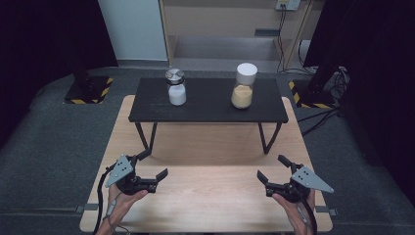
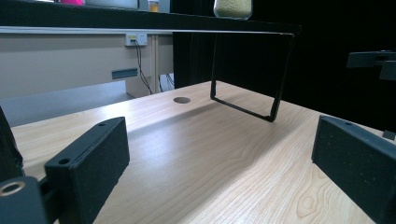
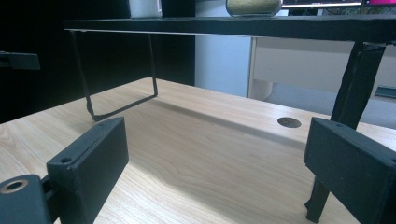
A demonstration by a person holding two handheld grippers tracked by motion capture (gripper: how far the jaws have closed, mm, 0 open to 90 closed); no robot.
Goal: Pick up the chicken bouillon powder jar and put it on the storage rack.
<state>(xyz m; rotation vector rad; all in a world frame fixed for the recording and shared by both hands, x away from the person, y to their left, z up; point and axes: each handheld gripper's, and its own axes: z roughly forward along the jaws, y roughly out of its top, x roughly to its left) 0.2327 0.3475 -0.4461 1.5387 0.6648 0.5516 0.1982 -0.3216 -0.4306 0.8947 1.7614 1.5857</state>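
- Two jars stand on a low black shelf (image 1: 208, 115) at the far side of the wooden surface (image 1: 205, 196): the jar with the silver lid (image 1: 175, 87), holding something white, on the left, and the jar with the white lid (image 1: 243, 85), holding yellow-orange grains, on the right. They are well apart from each other, both upright, both lidded.
- The shelf rests on thin black legs, with bare wood beneath it and a small round hole in the surface showing in both gripper views.
- The left tongs (image 1: 149, 169) are held low over the near left part of the surface. Their jaws are spread wide, with nothing between them; the left gripper view shows only wood grain in the gap.
- The right tongs (image 1: 273, 169) mirror this at the near right: jaws wide apart, holding nothing.
- Both tongs point toward the shelf but are well apart from the jars, each roughly in line with the jar on its own side.
- Judging from this, the work has barely started: no jar is touched, lifted or opened. The reach, the grasp and whatever follows are all left to do.
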